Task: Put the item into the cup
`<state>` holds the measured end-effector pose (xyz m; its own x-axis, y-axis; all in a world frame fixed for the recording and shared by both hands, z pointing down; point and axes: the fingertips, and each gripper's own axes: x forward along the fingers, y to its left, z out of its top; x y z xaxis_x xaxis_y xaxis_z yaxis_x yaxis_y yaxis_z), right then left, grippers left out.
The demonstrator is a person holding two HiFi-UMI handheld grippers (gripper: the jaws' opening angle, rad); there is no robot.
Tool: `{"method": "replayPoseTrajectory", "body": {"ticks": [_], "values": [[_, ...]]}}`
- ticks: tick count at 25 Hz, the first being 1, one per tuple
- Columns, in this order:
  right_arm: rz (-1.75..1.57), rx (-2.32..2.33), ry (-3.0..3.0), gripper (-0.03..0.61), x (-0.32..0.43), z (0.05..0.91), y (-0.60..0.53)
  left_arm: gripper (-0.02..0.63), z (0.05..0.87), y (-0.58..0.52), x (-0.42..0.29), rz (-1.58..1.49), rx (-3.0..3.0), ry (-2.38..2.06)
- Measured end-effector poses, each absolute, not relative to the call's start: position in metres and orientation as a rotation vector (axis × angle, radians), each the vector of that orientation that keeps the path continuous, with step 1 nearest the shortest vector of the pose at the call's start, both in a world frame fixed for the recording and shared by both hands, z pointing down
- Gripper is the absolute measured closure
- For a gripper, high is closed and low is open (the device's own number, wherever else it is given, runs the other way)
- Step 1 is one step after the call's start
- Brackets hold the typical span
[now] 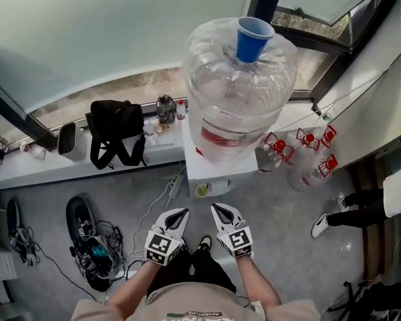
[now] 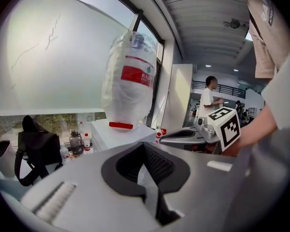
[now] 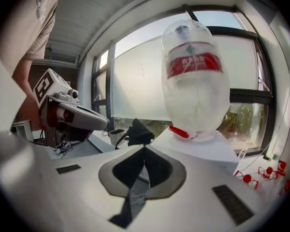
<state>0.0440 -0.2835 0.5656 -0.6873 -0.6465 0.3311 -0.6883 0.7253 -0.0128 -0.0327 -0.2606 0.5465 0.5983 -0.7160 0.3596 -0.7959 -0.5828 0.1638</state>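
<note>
- Both grippers hang low at the waist. The left gripper (image 1: 176, 214) has its jaws pressed together on nothing.
- The right gripper (image 1: 218, 210) has its tips meeting too. A small wiry bit (image 3: 137, 198) sits low in its gap; it may be the item, I can't tell.
- The cup (image 1: 253, 37) is perched mouth-up on the upturned bottle (image 1: 237, 99), well apart from both grippers.
- Risk one: the cup looks light and sits on a domed top, so a nudge from a jaw could tip it off.
- Risk two: if that bit is the item, it's tiny and barely pinched, and may slip out on the lift.
- Risk three: release it off-centre and it hits the rim, bounces, and drops to the floor.
- Cables (image 1: 97, 249) lie beside the feet, so a step in could snag.
</note>
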Motion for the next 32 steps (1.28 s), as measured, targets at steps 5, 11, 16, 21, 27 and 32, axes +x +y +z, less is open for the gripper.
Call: {"method": "replayPoseTrajectory", "body": {"ticks": [5,11,16,21,27,32], "values": [[0.168,1.067,-2.631,0.566,0.05,0.524,-0.277,0.606,0.503,-0.266,-0.035,0.345,2.583,-1.266],[0.182,1.133,-2.678,0.566,0.061,0.472,-0.276,0.606,0.461,-0.275,-0.043,0.299,2.617,-1.326],[0.139,1.169,-2.731,0.568,0.069,0.425,-0.276,0.606,0.416,-0.284,-0.053,0.221,2.649,-1.404],[0.058,1.214,-2.769,0.567,0.073,0.382,-0.278,0.606,0.386,-0.288,-0.059,0.159,2.678,-1.46],[-0.019,1.248,-2.794,0.568,0.075,0.358,-0.283,0.606,0.366,-0.295,-0.057,0.12,2.727,-1.465],[-0.048,1.256,-2.799,0.568,0.076,0.35,-0.284,0.606,0.343,-0.303,-0.056,0.091,2.768,-1.483]]}}
